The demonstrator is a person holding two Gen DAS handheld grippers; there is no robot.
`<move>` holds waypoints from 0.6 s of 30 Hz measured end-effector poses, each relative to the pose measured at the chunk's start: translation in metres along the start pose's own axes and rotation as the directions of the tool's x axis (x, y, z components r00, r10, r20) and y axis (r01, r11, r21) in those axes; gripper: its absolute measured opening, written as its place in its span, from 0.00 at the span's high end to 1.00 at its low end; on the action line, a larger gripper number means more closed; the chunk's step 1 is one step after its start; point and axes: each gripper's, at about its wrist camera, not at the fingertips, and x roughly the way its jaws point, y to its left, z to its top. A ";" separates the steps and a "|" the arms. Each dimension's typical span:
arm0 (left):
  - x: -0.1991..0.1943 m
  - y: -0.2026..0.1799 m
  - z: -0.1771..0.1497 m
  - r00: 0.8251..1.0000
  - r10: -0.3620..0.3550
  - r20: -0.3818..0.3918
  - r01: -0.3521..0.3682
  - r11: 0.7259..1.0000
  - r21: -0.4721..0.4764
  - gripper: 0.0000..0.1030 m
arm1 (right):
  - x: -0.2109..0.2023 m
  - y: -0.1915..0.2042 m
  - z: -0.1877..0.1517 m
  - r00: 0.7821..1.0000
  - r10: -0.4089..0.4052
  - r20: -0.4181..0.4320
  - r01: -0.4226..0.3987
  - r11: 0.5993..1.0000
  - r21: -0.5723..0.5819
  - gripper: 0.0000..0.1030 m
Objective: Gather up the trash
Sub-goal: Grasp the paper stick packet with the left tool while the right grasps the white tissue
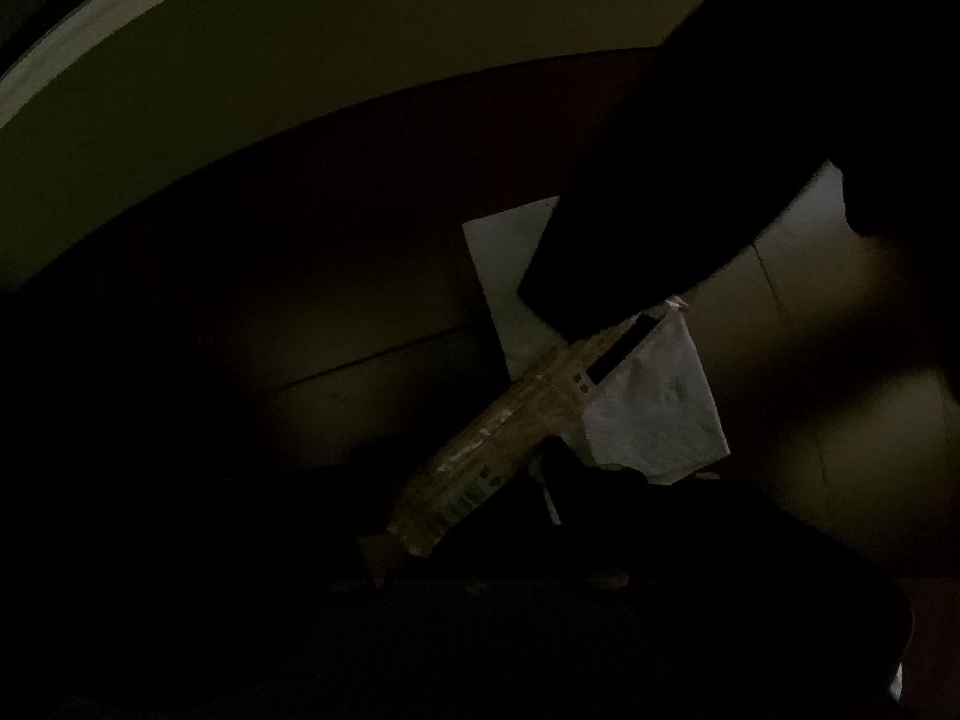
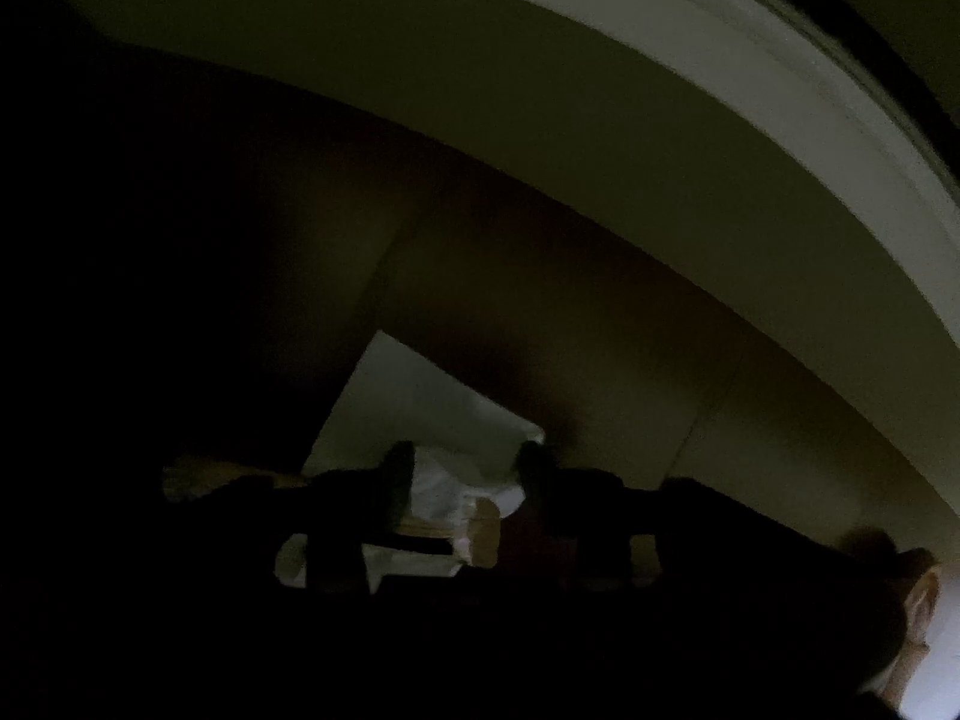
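The right gripper's (image 2: pixel 465 468) dark fingers (image 2: pixel 399 474) bracket crumpled white paper (image 2: pixel 438 480) beside a tan wrapper (image 1: pixel 510 420) on brown floorboards (image 1: pixel 360 324); grip uncertain. Left gripper's fingers lost in darkness, state unknown.

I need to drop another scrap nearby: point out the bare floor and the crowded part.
Bare floor lies between the white paper and the baseboard; more shows beyond the paper. Crowded: the tan wrapper and tissue overlap there.

place: dim home room | cues: wood-plank floor (image 1: pixel 372 324), pale wall (image 2: pixel 540 72), white baseboard (image 1: pixel 78 42)
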 end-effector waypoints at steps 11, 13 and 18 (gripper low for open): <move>-0.008 0.000 -0.027 1.000 -0.022 0.010 0.023 0.998 -0.059 0.73 | 0.003 -0.010 -0.004 0.999 -0.046 0.009 0.046 0.998 -0.048 0.96; -0.010 0.003 -0.033 0.999 -0.032 0.009 0.033 0.996 -0.087 0.78 | 0.000 -0.017 -0.005 0.998 -0.059 0.017 0.060 0.997 -0.053 0.97; -0.005 0.015 -0.055 0.999 -0.052 -0.006 0.050 0.982 -0.182 0.82 | -0.010 -0.036 -0.012 0.997 -0.077 0.023 0.078 0.995 -0.064 0.97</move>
